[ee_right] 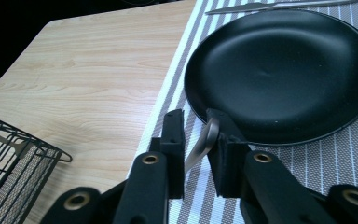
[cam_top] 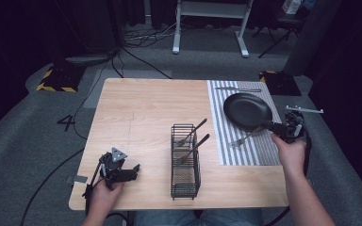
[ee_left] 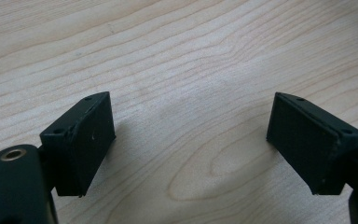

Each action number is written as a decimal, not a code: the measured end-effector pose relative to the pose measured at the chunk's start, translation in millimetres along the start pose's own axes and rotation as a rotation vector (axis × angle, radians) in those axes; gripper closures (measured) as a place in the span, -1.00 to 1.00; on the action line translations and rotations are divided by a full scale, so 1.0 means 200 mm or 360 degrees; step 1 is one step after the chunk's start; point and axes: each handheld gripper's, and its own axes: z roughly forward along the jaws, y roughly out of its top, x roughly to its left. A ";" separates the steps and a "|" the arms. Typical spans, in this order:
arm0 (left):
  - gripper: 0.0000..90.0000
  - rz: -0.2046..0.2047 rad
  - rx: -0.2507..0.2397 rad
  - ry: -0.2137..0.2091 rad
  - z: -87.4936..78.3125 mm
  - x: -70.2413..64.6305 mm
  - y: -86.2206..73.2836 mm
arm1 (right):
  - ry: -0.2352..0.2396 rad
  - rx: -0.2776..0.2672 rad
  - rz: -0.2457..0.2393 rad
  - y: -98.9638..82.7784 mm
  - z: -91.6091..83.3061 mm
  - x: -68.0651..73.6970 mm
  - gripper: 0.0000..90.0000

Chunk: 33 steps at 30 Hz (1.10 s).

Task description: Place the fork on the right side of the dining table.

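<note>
On the striped mat (cam_top: 245, 150) at the table's right, my right gripper (ee_right: 196, 140) has a fork (cam_top: 243, 138) by its handle, the metal stem curving up between jaws that stand slightly apart; one pad looks to touch the stem, the other shows a gap, and I cannot tell for sure whether the grip is firm. The fork lies on the mat just beside the near rim of a black pan (cam_top: 247, 110), tines pointing toward the table's middle. The pan sits right behind the jaws and crowds the fork's handle end. A knife (cam_top: 238, 89) lies on the mat's far edge, beyond the pan. Left of the mat, near the table's centre, a black wire basket (cam_top: 185, 162) holds two dark-handled utensils (cam_top: 192, 141) leaning toward the mat. At the near left corner of the wooden table (cam_top: 141, 113), my left gripper (ee_left: 191, 140) rests in my hand, jaws spread wide over bare wood with nothing between them, well apart from basket and mat alike.
</note>
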 end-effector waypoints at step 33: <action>-0.66 0.0003 -0.0001 0.0001 0.00 0.00 0.00 | -0.0113 0.0093 0.0178 -0.10 0.04 -0.30 0.26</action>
